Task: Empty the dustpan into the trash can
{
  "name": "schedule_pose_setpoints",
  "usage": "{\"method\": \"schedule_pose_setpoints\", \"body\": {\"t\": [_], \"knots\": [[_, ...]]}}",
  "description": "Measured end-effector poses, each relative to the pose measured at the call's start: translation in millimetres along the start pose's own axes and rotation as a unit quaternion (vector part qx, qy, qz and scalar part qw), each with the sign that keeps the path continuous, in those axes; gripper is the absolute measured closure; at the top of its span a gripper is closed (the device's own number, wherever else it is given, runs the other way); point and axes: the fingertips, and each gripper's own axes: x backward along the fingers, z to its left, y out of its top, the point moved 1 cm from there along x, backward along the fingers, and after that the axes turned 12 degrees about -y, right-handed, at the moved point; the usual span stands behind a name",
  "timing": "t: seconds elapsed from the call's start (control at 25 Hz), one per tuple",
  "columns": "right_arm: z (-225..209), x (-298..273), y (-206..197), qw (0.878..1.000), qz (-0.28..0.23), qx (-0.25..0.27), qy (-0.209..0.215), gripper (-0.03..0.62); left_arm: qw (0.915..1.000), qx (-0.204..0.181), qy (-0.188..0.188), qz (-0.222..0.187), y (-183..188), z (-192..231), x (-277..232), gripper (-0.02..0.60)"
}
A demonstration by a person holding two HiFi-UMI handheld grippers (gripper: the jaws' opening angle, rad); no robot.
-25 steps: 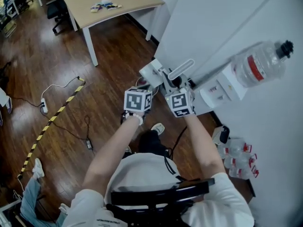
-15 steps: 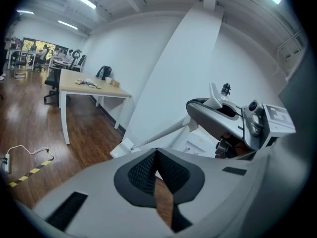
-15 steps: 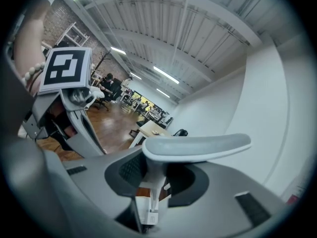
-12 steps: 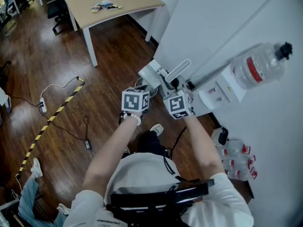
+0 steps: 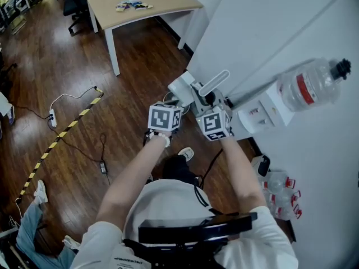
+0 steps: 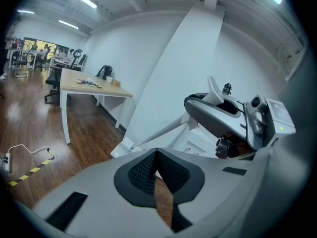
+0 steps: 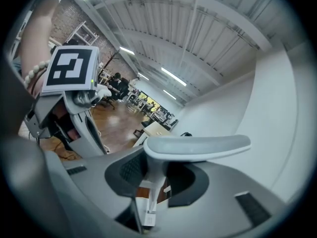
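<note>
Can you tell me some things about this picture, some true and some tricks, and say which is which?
1. The right gripper is clamped on the dustpan handle. True.
2. The left gripper is carrying a broom. False: its jaws are shut together with nothing between them.
3. A big water bottle sits on top of the white dispenser by the wall. True.
4. The floor is covered in blue carpet. False: it is brown wood.
</note>
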Motion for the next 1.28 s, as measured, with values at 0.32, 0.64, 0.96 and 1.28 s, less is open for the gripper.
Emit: {"method": "schedule_pose_setpoints", "body": {"t": [0.32, 0.64, 0.96, 1.28], "knots": [[-20.4, -17.4, 1.1, 1.000, 0.005, -0.018, -0.018, 0.482, 1.0000, -0.005, -0.003, 0.005, 7.4, 2.2, -2.8, 0.583], [-96.8, -80.6, -13.2, 0.996, 0.036, -0.073, -0.046, 0.482, 0.9998, -0.012, -0.004, 0.013, 41.1, 2.5, -59.0, 0.583], [-172.6, -149.7, -26.4, 0.981, 0.076, -0.161, -0.076, 0.482, 0.9996, -0.028, 0.005, 0.006, 104.4, 18.9, -109.6, 0.583], [-205.7, -179.1, -37.4, 0.971, 0.114, -0.182, -0.106, 0.484, 0.9995, -0.022, 0.007, 0.020, 114.6, 44.8, -130.4, 0.583]]}}
